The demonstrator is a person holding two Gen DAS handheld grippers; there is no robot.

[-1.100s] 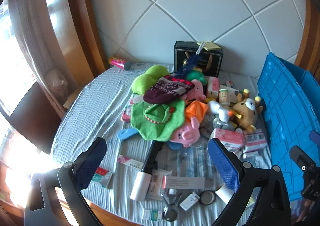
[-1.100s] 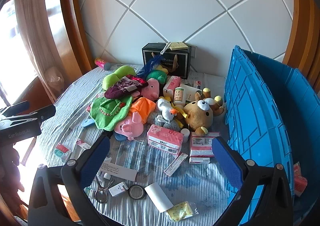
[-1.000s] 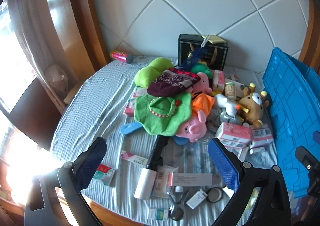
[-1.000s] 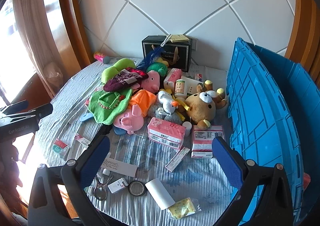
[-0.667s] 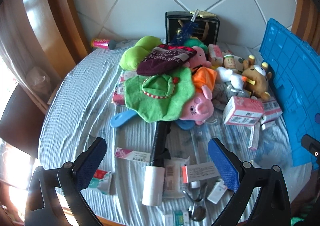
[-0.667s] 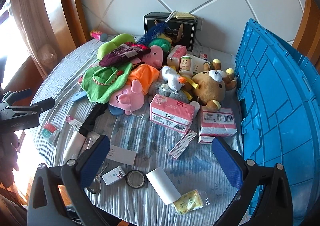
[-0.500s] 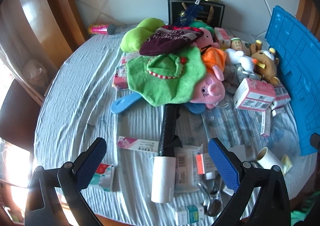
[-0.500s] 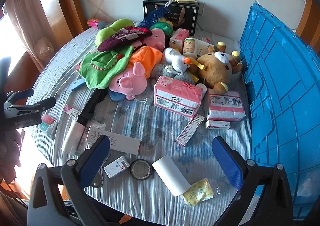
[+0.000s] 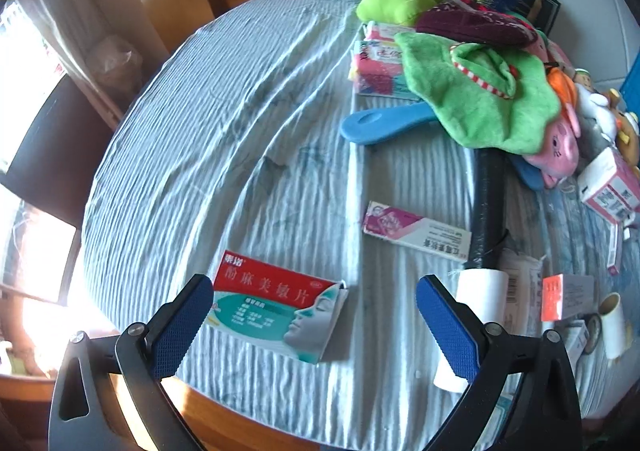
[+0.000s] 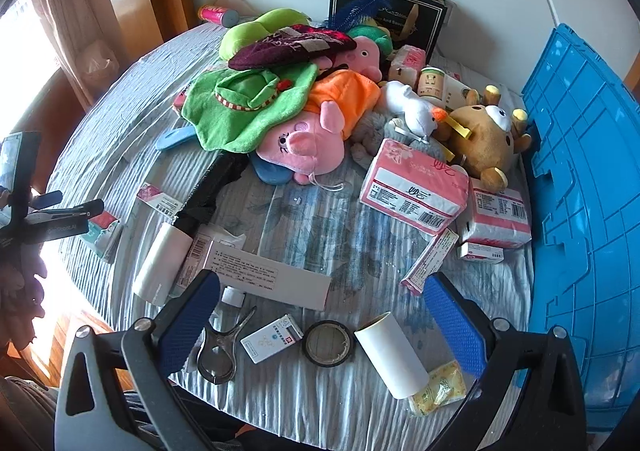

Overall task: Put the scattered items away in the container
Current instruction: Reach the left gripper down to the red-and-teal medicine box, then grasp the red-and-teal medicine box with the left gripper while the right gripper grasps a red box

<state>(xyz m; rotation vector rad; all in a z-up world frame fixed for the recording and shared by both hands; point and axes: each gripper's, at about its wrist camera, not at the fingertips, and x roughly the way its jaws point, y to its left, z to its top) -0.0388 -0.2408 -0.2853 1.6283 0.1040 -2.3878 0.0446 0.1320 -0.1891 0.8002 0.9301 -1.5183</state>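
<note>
Risk first: I'm lining the left gripper [image 9: 314, 315], fingers spread wide and empty, over the red box [image 9: 276, 307] at the surface [image 9: 224, 123] edge; a nudge could tip it off. Right gripper [image 10: 320, 325] is hovering open, crate [image 10: 580, 179] beside it.

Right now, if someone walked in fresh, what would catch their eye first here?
Probably the bright heap of plush toys mid-table, topped by a green cloth. Next, the tall blue container along the right edge. Nearest, the open left gripper hovers over a red and teal medicine box.
</note>
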